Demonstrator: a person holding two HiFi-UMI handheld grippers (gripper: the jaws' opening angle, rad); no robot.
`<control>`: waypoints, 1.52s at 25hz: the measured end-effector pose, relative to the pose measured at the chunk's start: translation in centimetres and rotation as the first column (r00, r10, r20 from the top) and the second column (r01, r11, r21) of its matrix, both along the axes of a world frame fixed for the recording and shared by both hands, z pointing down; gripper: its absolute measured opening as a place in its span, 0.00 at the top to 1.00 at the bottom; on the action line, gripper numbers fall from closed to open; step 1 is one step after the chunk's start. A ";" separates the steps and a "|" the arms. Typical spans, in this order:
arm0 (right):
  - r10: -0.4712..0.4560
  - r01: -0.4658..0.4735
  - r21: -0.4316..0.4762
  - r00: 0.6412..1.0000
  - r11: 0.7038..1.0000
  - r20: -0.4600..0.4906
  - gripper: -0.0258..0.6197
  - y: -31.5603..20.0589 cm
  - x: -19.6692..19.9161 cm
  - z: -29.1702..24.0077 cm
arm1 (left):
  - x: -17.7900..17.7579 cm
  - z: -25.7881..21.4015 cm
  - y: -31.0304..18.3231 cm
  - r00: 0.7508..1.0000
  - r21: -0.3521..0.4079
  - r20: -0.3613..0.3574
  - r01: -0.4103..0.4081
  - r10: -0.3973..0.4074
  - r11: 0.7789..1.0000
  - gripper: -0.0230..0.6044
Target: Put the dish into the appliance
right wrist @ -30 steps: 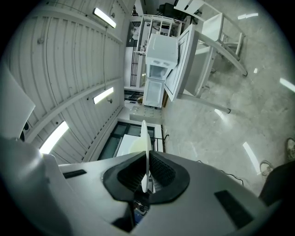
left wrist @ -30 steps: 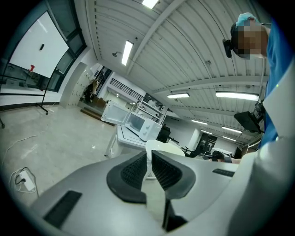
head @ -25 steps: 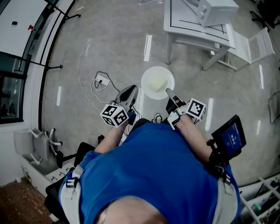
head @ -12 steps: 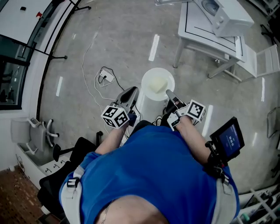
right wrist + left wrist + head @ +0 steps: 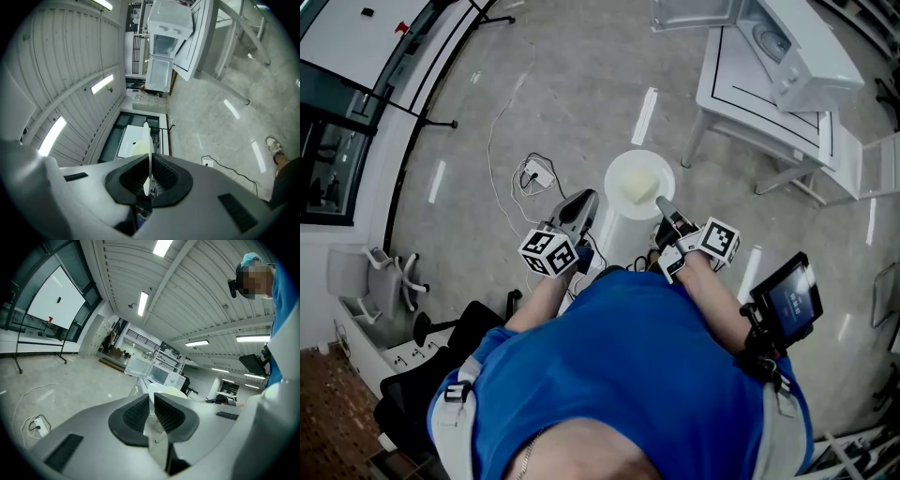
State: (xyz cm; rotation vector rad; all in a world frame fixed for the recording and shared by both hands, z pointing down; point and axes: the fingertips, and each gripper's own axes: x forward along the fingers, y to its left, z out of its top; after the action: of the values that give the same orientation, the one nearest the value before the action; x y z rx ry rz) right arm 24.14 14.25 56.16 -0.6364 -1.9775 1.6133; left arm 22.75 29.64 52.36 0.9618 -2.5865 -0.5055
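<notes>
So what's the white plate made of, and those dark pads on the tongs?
The plate is white, smooth and faintly shiny, with a thin hard edge. It is probably glazed ceramic, though plastic could look alike. The pads on the right tongs are dark, matte and covered in fine ridges, so they are most likely rubber for grip.
</notes>
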 end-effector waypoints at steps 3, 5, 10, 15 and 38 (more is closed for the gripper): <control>-0.010 0.010 -0.014 1.000 1.000 -0.018 0.94 -0.4 -2.3 -0.4 | -2.2 -0.4 -0.6 1.000 -0.001 0.010 0.016 -0.016 1.000 0.90; -0.021 0.021 -0.002 1.000 1.000 -0.001 0.94 -0.8 -3.9 -0.5 | -3.5 -0.7 -0.9 1.000 -0.002 0.013 0.023 -0.023 1.000 0.90; -0.039 0.039 -0.005 0.999 0.999 0.006 0.94 -1.5 -6.8 -1.1 | -6.2 -1.3 -1.9 0.999 -0.007 0.017 0.038 -0.038 0.999 0.90; -0.052 0.052 -0.011 0.999 0.999 -0.011 0.94 -3.8 -11.8 -0.2 | -11.0 -1.0 -4.2 0.999 -0.028 0.015 0.049 -0.048 0.998 0.90; 0.063 -0.063 0.005 0.997 0.998 -0.036 0.94 -4.5 -19.1 -0.3 | -20.9 -1.6 -5.1 0.999 -0.004 0.026 -0.041 0.041 0.999 0.90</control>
State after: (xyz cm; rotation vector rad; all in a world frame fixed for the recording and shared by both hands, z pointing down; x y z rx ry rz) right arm 5.00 9.73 55.83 -0.5452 -1.9920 1.6463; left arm 1.87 24.54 50.77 1.0252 -2.5835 -0.4808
